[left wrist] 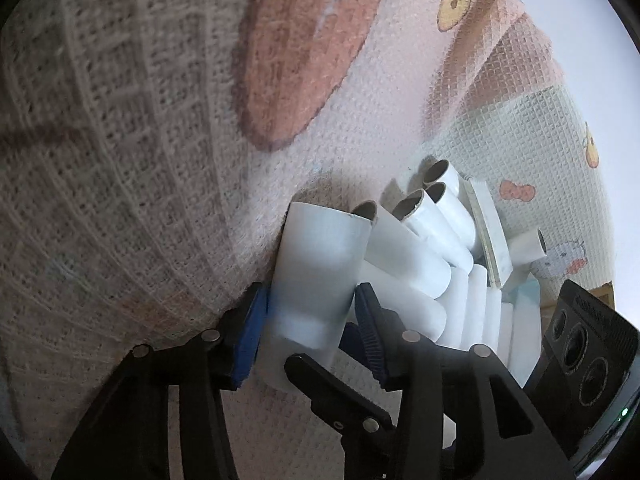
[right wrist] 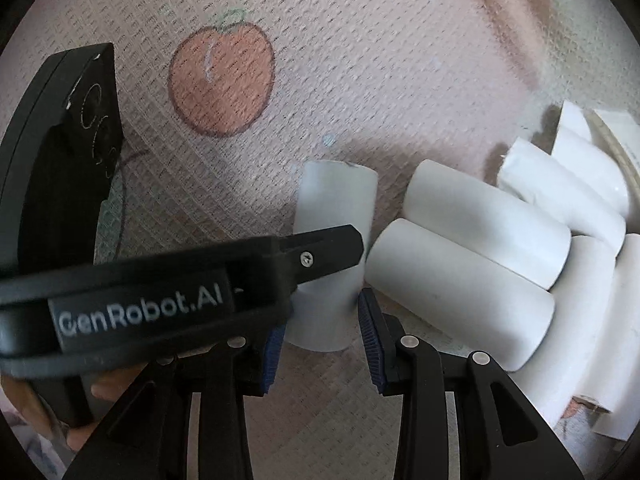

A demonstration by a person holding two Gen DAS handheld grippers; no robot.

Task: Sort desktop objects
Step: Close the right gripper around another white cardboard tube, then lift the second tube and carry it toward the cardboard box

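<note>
White cardboard tube (long axis along fingers, pointing away): L gripper clamped on it; R gripper jaws apart, straddling it.

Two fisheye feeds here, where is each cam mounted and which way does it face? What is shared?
Left wrist: sits on the left gripper, looks along its fingers at the white tube between the blue pads, the pile of tubes beyond; the right gripper's camera body shows lower right.
Right wrist: sits on the right gripper, looks down at the fruit-print cloth; the left gripper's finger crosses in front.
Shared: the held tube, the pile, the cloth.
</note>
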